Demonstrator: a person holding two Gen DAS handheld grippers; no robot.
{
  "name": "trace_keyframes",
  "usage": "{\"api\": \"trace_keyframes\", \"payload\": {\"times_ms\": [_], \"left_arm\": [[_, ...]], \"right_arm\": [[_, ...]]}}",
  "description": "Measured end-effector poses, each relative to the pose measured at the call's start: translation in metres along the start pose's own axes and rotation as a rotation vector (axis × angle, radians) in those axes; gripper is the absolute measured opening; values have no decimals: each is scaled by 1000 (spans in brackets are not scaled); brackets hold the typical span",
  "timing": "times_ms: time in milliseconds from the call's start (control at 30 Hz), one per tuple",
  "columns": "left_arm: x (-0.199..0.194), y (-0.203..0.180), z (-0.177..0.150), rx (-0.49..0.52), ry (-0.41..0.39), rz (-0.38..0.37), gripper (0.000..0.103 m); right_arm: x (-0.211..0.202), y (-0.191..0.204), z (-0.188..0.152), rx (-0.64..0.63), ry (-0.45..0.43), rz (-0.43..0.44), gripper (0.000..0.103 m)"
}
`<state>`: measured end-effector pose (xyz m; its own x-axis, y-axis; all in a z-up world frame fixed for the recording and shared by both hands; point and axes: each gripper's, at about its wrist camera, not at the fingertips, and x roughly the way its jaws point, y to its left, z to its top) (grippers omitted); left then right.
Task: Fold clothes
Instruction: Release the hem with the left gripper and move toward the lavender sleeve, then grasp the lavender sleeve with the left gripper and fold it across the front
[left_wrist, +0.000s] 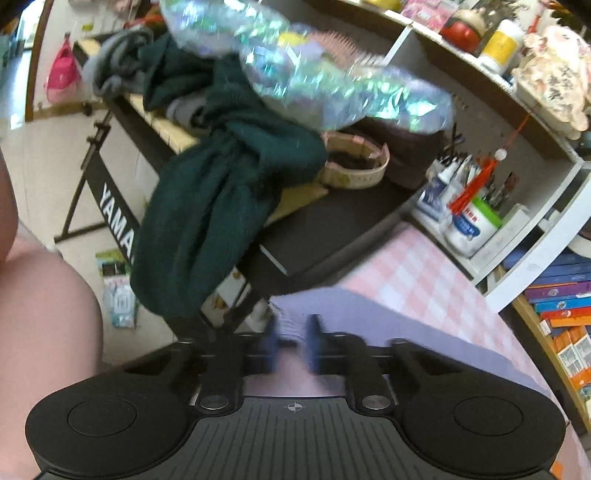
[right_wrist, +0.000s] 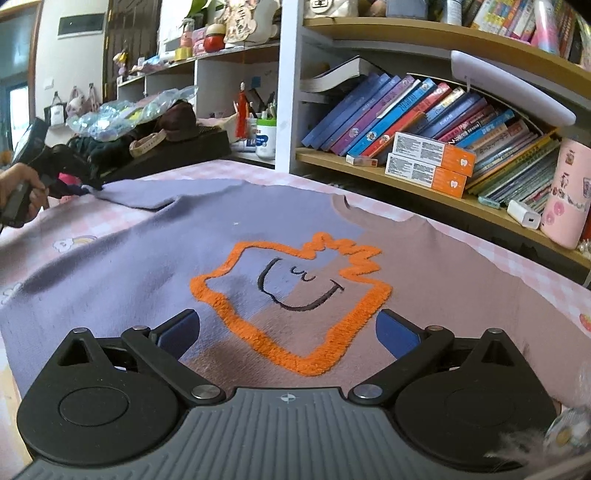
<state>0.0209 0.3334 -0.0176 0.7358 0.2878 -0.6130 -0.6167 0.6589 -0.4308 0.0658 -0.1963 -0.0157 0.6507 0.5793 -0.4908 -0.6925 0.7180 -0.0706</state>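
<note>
A sweater (right_wrist: 155, 251), half lilac and half mauve with an orange outlined face, lies flat on a pink checked table (right_wrist: 532, 273). My right gripper (right_wrist: 286, 328) hovers open over the sweater's lower middle, holding nothing. My left gripper (left_wrist: 291, 332) has its blue fingers nearly closed on the end of the lilac sleeve (left_wrist: 354, 306) at the table's edge. In the right wrist view the left gripper (right_wrist: 83, 190) is at the far left, at the tip of the spread sleeve (right_wrist: 136, 195).
A black keyboard (left_wrist: 332, 229) beside the table carries a dark green garment (left_wrist: 207, 221), a basket (left_wrist: 354, 166) and a shiny plastic bag (left_wrist: 314, 85). Shelves with books (right_wrist: 424, 122), boxes and bottles (right_wrist: 266, 138) run along the table's far side.
</note>
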Motion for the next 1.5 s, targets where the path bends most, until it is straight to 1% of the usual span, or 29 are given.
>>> {"api": "trace_keyframes", "payload": {"times_ms": [133,267,367,400,467,533,600,700,833,900,1033,1133,1233,1367,1433,1467,1500], "left_arm": [[-23,-21,7,72,-56,-27,9],[-53,-58,18,114,-108,-135,9],[-72,-104,27,173,-142,-240,9],[-77,-121,28,192,-152,-282,4],[-85,-155,31,227,-173,-365,4],[-88,-187,27,238,-182,-457,4],[-86,-222,16,245,-179,-541,3],[-79,-269,-4,284,-134,-619,3],[-71,-314,-32,350,-65,-675,3],[-69,-326,-45,378,-35,-685,3],[-59,-350,-70,418,33,-719,3],[-54,-368,-88,444,74,-754,3],[-48,-384,-103,459,111,-779,3],[-37,-396,-124,474,158,-774,3],[-29,-399,-134,467,195,-771,4],[-25,-400,-138,460,216,-771,5],[-22,-400,-142,455,238,-773,8]], "right_arm": [[-3,-2,0,13,-9,2,103],[-6,-4,0,26,-12,4,103],[-12,-5,-5,42,7,-3,103],[-14,-5,-6,48,13,-5,103],[-17,-5,-9,59,26,-10,103],[-21,-4,-13,56,30,-9,103],[-25,-2,-17,54,28,-8,103],[-28,-1,-19,60,16,5,103],[-29,-3,-20,72,8,23,103],[-28,-7,-20,97,9,45,103],[-26,-23,-21,194,17,87,103],[-27,-27,-22,229,16,88,103],[-28,-26,-22,217,17,89,103],[-28,-26,-22,213,16,89,103],[-28,-26,-22,214,15,90,103],[-28,-27,-22,217,15,92,103],[-28,-27,-22,221,14,93,103]]}}
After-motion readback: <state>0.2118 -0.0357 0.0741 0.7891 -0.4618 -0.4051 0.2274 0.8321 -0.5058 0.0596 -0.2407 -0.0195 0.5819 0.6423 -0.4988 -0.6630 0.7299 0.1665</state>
